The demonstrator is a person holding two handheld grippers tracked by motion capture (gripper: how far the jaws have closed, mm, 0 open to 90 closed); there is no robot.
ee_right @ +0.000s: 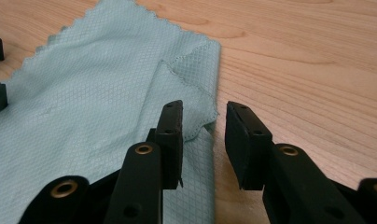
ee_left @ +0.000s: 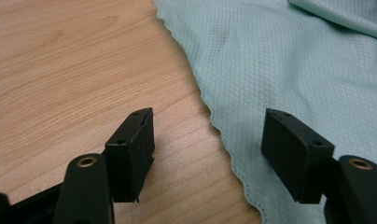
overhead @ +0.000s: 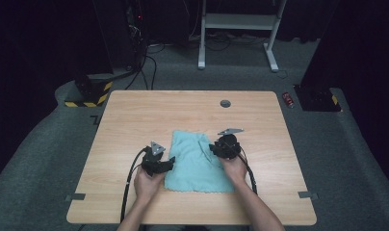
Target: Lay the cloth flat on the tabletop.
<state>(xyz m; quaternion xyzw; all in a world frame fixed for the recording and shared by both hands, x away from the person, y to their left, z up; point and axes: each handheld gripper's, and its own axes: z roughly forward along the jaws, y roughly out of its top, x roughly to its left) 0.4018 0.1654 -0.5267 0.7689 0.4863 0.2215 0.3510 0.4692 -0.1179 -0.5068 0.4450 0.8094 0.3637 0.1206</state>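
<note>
A light teal cloth lies flat on the middle of the wooden table, with a fold along its right side. My left gripper is at the cloth's left edge. It is open wide in the left gripper view, one jaw over bare wood and the other over the cloth. My right gripper is at the cloth's right side. Its jaws stand a little apart, open, with the folded edge of the cloth just ahead of the gap.
A round cable grommet sits near the table's far edge. Two tape strips mark the front corners. A white desk frame and a red can are on the floor beyond.
</note>
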